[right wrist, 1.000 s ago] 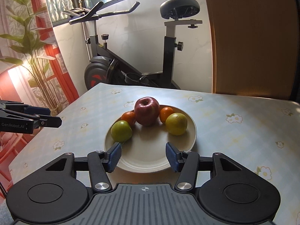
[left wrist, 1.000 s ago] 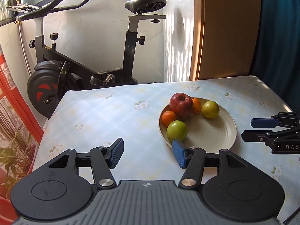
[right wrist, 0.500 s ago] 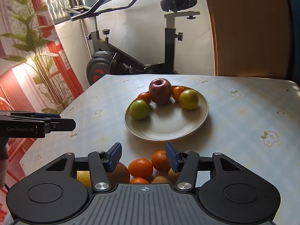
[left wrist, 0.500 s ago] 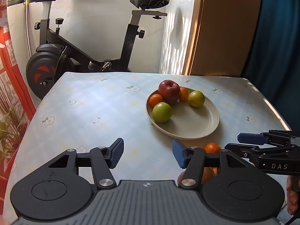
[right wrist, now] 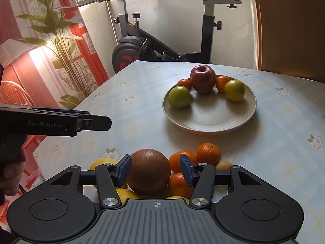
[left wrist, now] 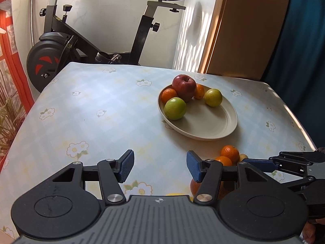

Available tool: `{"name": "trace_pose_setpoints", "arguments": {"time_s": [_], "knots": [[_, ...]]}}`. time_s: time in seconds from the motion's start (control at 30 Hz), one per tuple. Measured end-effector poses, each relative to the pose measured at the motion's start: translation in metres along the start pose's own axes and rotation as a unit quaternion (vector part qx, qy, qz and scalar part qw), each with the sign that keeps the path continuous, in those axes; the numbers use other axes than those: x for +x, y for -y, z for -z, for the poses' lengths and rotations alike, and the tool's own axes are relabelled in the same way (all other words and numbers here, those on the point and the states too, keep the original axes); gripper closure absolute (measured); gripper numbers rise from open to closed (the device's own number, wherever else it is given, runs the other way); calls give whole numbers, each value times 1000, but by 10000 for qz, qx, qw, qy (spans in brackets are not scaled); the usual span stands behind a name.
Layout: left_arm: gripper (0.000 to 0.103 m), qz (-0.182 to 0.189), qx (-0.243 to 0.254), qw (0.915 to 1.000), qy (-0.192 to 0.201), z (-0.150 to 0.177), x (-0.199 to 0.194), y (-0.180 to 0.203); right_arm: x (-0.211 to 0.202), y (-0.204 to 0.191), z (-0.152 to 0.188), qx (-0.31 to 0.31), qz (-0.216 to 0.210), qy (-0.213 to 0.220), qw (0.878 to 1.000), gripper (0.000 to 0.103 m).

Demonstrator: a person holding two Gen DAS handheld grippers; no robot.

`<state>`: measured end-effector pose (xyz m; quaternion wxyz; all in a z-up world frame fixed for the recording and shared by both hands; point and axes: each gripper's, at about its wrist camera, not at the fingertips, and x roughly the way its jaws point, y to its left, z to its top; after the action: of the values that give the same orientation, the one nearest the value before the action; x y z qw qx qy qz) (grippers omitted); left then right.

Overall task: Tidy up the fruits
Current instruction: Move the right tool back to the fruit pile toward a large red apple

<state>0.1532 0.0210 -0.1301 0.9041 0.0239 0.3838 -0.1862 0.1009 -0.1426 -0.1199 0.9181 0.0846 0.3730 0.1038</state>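
A cream plate [left wrist: 215, 126] [right wrist: 211, 120] on the flowered table holds a red apple [right wrist: 202, 78], two green fruits [right wrist: 179, 97] [right wrist: 234, 90] and two oranges [right wrist: 221, 83]. A loose pile lies near the table's front: a brown round fruit [right wrist: 149, 171], several oranges [right wrist: 208, 154] [left wrist: 230, 153] and lemons [right wrist: 102, 161]. My right gripper [right wrist: 155, 169] is open, its jaws on either side of the brown fruit, apart from it. My left gripper [left wrist: 160, 165] is open and empty over bare table, left of the pile.
An exercise bike [left wrist: 61, 46] stands beyond the table's far edge. A potted plant [right wrist: 61, 46] and red window frame are at the left. A wooden door [left wrist: 247, 30] is behind at the right.
Both grippers have pulled back toward the table's front and risen. The loose fruit pile has come into view under the right gripper. Both stayed open.
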Motion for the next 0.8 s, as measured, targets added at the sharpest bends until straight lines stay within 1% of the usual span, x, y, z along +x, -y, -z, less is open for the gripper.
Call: {"name": "trace_pose_setpoints", "arguments": {"time_s": [0.1,0.2,0.5,0.67,0.8], "knots": [[43,13,-145,9999,-52,1,3,-6,6,-5,-1,-56,-97,-162,9998,54],[43,5,-210,9997,-94,2,6,-9,14,-9,-5,-168,-58,-306,9994,54],[43,76,-287,9995,-130,2,10,-12,34,-4,-12,23,-36,-699,9975,51],[43,113,-350,9992,-154,4,12,-14,39,-8,-12,-116,23,-797,9968,49],[43,133,-375,9991,-173,4,13,-14,43,-5,-11,-10,-4,-868,9962,47]]}}
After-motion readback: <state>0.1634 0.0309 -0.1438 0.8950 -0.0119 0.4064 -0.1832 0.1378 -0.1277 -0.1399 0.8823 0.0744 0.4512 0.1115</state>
